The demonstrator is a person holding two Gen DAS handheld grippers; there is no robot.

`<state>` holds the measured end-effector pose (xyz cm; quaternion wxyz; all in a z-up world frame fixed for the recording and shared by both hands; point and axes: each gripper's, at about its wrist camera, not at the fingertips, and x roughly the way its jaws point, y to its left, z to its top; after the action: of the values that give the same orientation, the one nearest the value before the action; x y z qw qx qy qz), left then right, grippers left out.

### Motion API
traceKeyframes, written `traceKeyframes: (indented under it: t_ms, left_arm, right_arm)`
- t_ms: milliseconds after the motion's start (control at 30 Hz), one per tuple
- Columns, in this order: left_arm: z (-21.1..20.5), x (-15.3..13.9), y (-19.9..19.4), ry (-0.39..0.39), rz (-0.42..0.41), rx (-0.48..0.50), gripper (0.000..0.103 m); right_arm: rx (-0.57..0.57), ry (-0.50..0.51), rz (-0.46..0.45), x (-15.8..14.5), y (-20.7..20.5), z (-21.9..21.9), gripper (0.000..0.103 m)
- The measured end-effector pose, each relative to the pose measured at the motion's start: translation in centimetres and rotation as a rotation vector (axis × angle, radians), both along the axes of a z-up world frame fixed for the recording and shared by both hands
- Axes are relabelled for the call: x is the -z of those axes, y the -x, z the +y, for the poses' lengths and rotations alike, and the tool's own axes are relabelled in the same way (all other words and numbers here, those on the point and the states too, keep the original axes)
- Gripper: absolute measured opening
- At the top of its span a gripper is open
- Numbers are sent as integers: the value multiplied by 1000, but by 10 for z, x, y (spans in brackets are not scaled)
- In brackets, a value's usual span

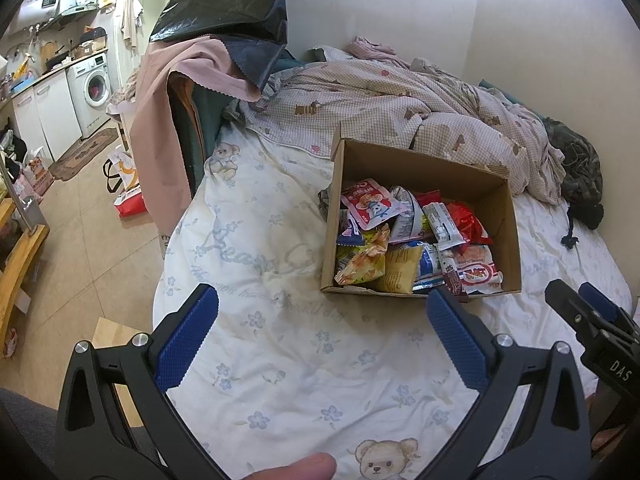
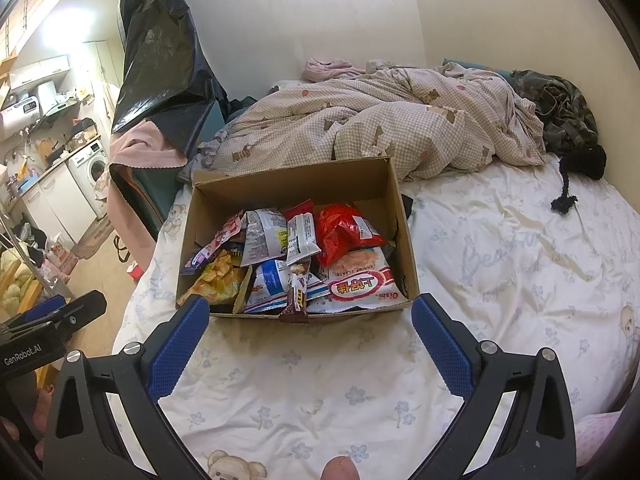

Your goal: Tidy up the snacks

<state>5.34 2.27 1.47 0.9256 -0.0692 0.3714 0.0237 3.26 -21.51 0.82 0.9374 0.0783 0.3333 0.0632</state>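
i see the cardboard box (image 2: 298,184) resting on the bed sheet (image 2: 500,264), filled with snack packets (image 2: 344,232). my left gripper (image 1: 322,320) hovers near it, fingers spread, empty. my right gripper (image 2: 310,322) faces the box front, fingers spread, empty.

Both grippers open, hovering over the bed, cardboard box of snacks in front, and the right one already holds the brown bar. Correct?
Not quite. The right gripper is open and holds nothing; the right wrist view shows the brown bar leaning on the front edge of the cardboard box, untouched. The left gripper is open too.
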Motion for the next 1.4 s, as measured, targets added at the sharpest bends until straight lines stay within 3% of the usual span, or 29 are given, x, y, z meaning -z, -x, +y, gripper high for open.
traceKeyframes:
  t_ms: [1400]
  left_arm:
    - [4, 6, -2, 10, 20, -4, 103]
  right_arm:
    - [0, 10, 6, -1, -3, 2, 103]
